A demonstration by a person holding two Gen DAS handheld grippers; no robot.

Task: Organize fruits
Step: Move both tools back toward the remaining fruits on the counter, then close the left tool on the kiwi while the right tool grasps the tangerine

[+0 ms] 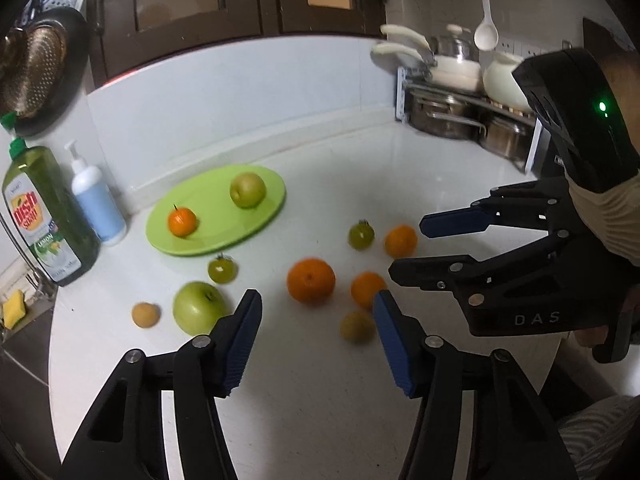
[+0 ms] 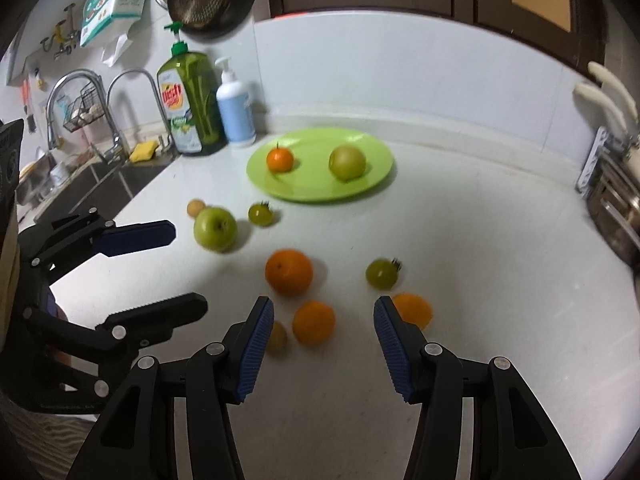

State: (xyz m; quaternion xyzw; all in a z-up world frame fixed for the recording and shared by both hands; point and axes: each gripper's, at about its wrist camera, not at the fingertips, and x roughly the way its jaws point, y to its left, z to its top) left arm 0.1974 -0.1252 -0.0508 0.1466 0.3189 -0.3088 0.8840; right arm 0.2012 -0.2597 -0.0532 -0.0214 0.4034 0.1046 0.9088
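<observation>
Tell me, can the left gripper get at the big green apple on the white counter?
Probably yes: the left gripper is open and empty, and the big green apple sits just beyond its left finger, with nothing between them.

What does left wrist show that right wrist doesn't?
Left wrist only: white ladle hanging, stacked steel pots on the rack.
Right wrist only: faucets, sink, tissue pack.
Both: green plate holding a tangerine and a pear, loose green apple, dish soap bottle, both grippers open.
</observation>
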